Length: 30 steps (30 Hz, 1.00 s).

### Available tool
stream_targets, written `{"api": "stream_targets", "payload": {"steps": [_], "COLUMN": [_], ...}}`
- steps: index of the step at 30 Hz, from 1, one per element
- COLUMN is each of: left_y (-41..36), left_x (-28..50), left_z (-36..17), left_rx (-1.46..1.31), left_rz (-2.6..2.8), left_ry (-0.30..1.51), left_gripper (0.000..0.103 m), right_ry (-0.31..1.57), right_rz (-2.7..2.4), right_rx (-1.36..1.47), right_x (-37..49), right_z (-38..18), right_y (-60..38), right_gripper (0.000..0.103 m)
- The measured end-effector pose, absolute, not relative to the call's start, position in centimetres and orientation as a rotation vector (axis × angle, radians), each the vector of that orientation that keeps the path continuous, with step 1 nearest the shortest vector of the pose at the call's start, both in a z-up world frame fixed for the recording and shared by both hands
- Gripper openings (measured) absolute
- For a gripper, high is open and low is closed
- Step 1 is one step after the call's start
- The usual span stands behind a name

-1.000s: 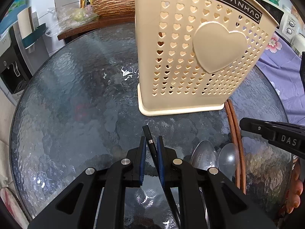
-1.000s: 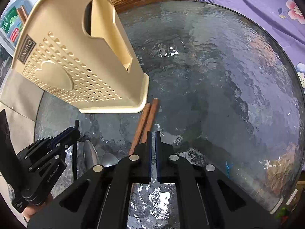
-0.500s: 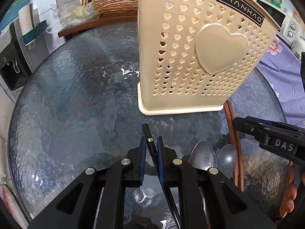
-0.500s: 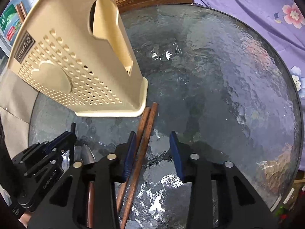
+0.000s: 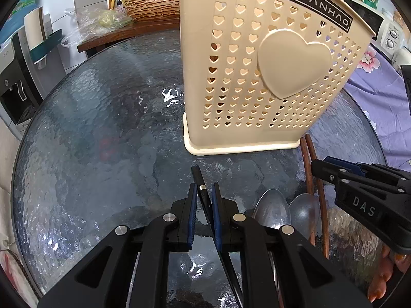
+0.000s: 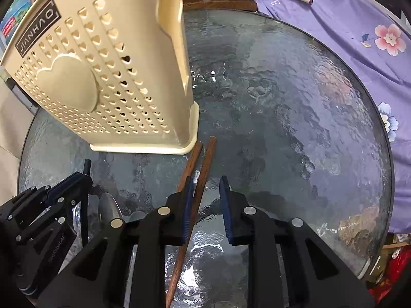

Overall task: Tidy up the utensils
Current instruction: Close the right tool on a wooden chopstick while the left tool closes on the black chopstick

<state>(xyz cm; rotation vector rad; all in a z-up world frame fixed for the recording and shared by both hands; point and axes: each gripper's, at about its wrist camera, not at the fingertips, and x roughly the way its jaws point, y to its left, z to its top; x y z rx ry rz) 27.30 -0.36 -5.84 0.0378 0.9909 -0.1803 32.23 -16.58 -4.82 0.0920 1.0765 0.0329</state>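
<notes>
Holding a black handle (image 5: 201,186) between my left gripper (image 5: 204,195) fingers; right gripper (image 6: 205,192) closing around one chopstick (image 6: 203,177), not yet gripped; spoons (image 5: 271,209) lie beside; holder (image 5: 259,77) ahead; nearly everything left

Spoon handles (image 5: 267,227) under left gripper (image 5: 204,200)

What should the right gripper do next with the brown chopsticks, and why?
Probably shift slightly toward the holder before finishing its close. The right gripper has its jaws closing, yet only one brown chopstick lies between them; the other chopstick sits outside the inner pad. Both rest on the glass table. The left gripper holds a black utensil.
</notes>
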Motion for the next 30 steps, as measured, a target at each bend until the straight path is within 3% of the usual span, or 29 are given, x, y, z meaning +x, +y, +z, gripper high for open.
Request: {"api": "stream_targets", "payload": {"steps": [14, 30], "left_y": [-1.5, -1.5], "left_x": [26.7, 26.3], "left_z": [-5.6, -4.8], "left_rx": [0.063, -0.014], "left_rz": [-0.189, -0.198], "left_ry": [0.995, 0.951], "left_gripper": [0.011, 0.008], "right_ry": [1.034, 0.910], "right_rz": [0.014, 0.218], "right_rx": [0.052, 0.195], "right_x": [30.6, 28.2], "right_z": [-5.2, -3.9], "right_y": [-15.1, -18.4], "right_gripper": [0.008, 0.008]}}
